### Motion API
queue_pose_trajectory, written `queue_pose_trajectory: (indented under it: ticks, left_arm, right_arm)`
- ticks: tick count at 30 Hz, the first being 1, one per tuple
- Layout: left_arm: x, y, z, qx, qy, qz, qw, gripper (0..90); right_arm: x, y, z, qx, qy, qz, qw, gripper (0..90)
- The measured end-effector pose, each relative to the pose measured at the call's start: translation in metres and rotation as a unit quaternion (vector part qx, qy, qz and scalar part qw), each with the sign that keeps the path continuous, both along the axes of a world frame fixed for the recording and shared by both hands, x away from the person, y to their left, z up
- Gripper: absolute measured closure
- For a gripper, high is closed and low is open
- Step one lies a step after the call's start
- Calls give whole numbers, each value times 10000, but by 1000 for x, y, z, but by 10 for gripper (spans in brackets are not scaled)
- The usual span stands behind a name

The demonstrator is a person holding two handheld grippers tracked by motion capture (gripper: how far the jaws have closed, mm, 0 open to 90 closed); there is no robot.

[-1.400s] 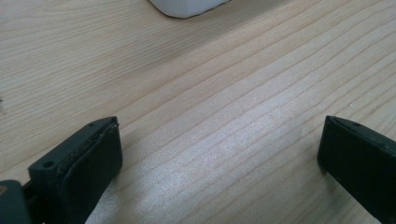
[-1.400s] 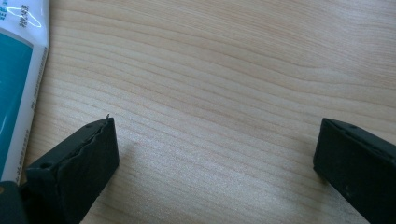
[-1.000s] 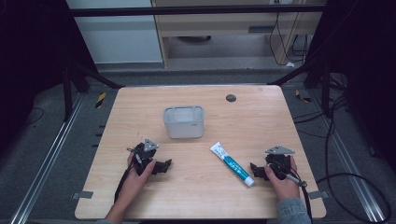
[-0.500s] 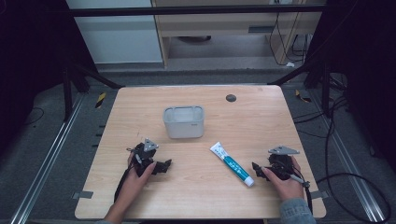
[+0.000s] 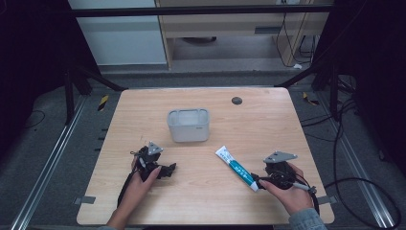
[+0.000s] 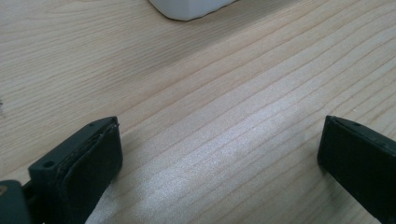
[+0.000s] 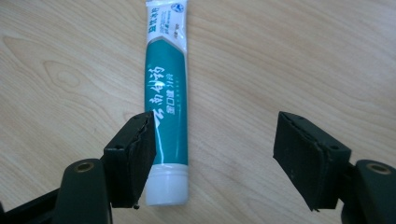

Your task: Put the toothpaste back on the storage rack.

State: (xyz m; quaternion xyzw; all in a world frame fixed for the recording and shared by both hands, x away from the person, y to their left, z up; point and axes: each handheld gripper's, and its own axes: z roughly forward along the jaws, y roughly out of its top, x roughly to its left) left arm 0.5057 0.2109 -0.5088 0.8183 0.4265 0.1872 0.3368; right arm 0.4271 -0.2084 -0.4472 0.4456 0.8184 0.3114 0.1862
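step in hand: approach to grasp. the toothpaste tube (image 7: 166, 88) lies flat on the surface (image 5: 249, 120), cap end between the spread fingers of the right gripper (image 7: 212, 158) (off-centre, against one finger). the next move likely calls for centring, then closing. left gripper (image 6: 219, 154) idle, fingers apart.

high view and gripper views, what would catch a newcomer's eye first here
The teal and white tube lying on the wooden table near the right gripper, whose open jaws stand around its cap end in the right gripper view. Next the grey box at the table's middle. The left gripper rests open over bare wood at the near left.
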Motion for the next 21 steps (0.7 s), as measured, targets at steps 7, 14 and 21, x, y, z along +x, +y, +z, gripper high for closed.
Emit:
queue_pose_trajectory:
  ticks: [7, 14, 21]
  left_arm:
    - [0, 0, 0, -3, -2, 5, 10000, 0]
    - [0, 0, 0, 0, -1, 6, 10000, 0]
    - [0, 0, 0, -1, 1, 5, 10000, 0]
  right_arm:
    - [2, 1, -5, 88, 212, -1, 9997, 333]
    - [8, 19, -5, -179, 239, 158, 9994, 287]
    - [20, 38, -5, -241, 369, 321, 9985, 295]
